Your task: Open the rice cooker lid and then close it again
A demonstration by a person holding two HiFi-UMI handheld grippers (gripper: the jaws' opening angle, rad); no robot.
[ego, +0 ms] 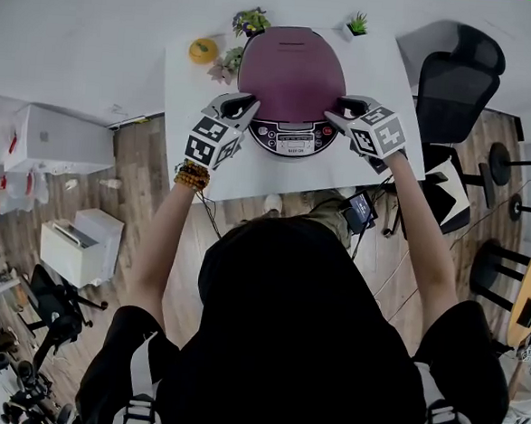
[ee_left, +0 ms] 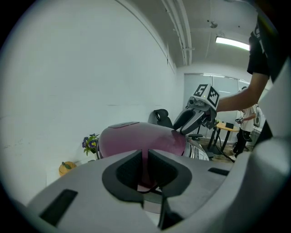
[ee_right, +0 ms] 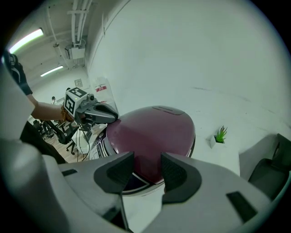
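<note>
**2 tools sit at the front corners of a closed rice cooker (ego: pixel 291 136)**

The rice cooker stands on a white tabletop (ego: pixel 250 174), its control panel (ego: pixel 291 143) facing the person. Its purple lid (ego: pixel 292 72) lies flat and closed on the body.

The left tool (ego: pixel 241 105) rests at the lid's front-left edge and the right tool (ego: pixel 343 108) at its front-right edge, so the cooker sits between the 2, tips pointing inward.

In the left gripper view, that tool's jaws stand only a narrow slit apart. The lid's purple dome shows through the gap just beyond the pads, and nothing is visibly clamped.

In the right gripper view, the jaws are clearly wider apart. The lid's front rim and a strip of the panel fill the space ahead of them, and the pads are not pressing on either.

Behind the cooker, near the wall, are a small green plant (ego: pixel 357 24), a pot of flowers (ego: pixel 251 20) and an orange ornament (ego: pixel 202 50). A black office chair (ego: pixel 458 80) stands beside the tabletop's right end.
</note>
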